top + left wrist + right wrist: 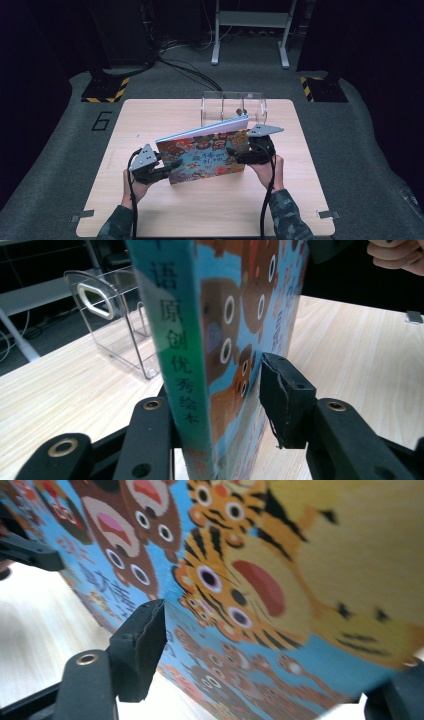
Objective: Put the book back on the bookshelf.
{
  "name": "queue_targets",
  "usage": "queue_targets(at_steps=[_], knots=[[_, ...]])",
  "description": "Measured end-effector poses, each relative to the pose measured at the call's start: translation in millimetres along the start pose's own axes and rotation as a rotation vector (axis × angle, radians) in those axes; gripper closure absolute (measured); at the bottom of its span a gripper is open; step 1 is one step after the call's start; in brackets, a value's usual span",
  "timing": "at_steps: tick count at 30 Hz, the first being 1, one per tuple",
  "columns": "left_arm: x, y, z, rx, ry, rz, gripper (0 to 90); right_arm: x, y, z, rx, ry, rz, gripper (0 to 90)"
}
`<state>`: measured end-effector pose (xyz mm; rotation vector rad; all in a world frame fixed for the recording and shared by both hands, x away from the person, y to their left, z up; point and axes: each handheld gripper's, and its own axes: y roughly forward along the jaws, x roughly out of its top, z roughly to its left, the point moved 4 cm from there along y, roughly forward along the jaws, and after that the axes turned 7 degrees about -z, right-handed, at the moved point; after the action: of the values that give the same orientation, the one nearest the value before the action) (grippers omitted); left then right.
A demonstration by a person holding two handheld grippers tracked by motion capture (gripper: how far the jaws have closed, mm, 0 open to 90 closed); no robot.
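A picture book [205,152] with a bright animal cover stands tilted on its long edge on the wooden table [200,210]. My left gripper [175,165] is at its lower left corner. In the left gripper view the green spine of the book [200,340] sits between the jaws of the left gripper [220,405], and the right pad [287,400] lies against the cover. My right gripper [237,152] holds the book's right end. In the right gripper view the cover [250,580] looms close over the right gripper [267,672], whose left pad [140,645] is at its lower edge.
A clear plastic rack [232,107] stands just behind the book at the table's far edge, and also appears in the left gripper view [115,315]. Bare tabletop lies in front of the hands. Stand feet and cables sit on the floor beyond.
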<state>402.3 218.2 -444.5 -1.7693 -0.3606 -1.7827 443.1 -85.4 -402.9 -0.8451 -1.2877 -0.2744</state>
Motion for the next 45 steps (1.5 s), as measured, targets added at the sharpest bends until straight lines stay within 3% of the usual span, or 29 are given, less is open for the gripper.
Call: queue_targets(at_steps=[7, 10, 14, 15, 16, 19, 20, 22, 24, 27, 30, 34, 38, 45], knots=[[1.6, -0.9, -0.8, -0.031, 0.048, 0.021, 63.0, 6.1, -12.7, -14.3, -0.026, 0.047, -0.049, 21.7], [1.8, -1.1, -1.1, -0.036, 0.066, 0.032, 63.5, 9.7, -9.0, -19.1, 0.005, 0.064, -0.049, 14.8], [0.2, 0.3, -2.6, -0.052, 0.103, 0.054, 63.4, 12.5, -2.0, -21.5, 0.034, 0.08, -0.051, 18.2], [-0.8, 1.1, -3.0, -0.089, 0.117, 0.063, 62.6, 12.5, -1.0, -21.4, 0.042, 0.082, -0.056, 21.8], [-1.4, 1.1, -3.4, -0.085, 0.124, 0.068, 61.7, 12.4, -0.7, -20.8, 0.032, 0.08, -0.059, 23.2], [-3.6, 3.3, -4.9, -0.087, 0.089, 0.065, 58.2, 11.1, -2.3, -19.5, -0.009, 0.069, -0.065, 30.7], [-4.3, 4.4, -5.0, -0.07, 0.074, 0.054, 57.7, 10.3, -3.3, -19.8, -0.013, 0.064, -0.071, 32.2], [-6.3, 6.7, -5.3, -0.093, 0.011, 0.026, 55.2, 8.2, -6.1, -19.8, -0.017, 0.067, -0.082, 34.5], [-7.9, 9.9, -6.0, -0.104, -0.003, 0.007, 53.9, 7.1, -7.7, -19.7, -0.013, 0.063, -0.086, 34.8], [-10.1, 13.0, -5.0, -0.081, -0.046, -0.011, 49.1, 6.3, -9.2, -18.4, -0.012, 0.064, -0.085, 34.1], [-12.6, 15.9, -2.0, -0.075, -0.101, 0.002, 45.5, 5.7, -10.2, -17.8, -0.012, 0.058, -0.087, 34.0], [-14.3, 16.5, 0.5, -0.078, -0.114, 0.024, 42.7, 4.9, -10.8, -17.4, -0.011, 0.066, -0.092, 33.7], [-18.1, 17.5, 4.5, -0.076, -0.164, 0.045, 48.0, 5.2, -10.5, -16.9, -0.011, 0.06, -0.091, 33.1], [-23.2, 13.8, 2.5, -0.062, -0.083, 0.118, 64.3, 5.3, -10.4, -16.6, -0.012, 0.062, -0.093, 32.9]])
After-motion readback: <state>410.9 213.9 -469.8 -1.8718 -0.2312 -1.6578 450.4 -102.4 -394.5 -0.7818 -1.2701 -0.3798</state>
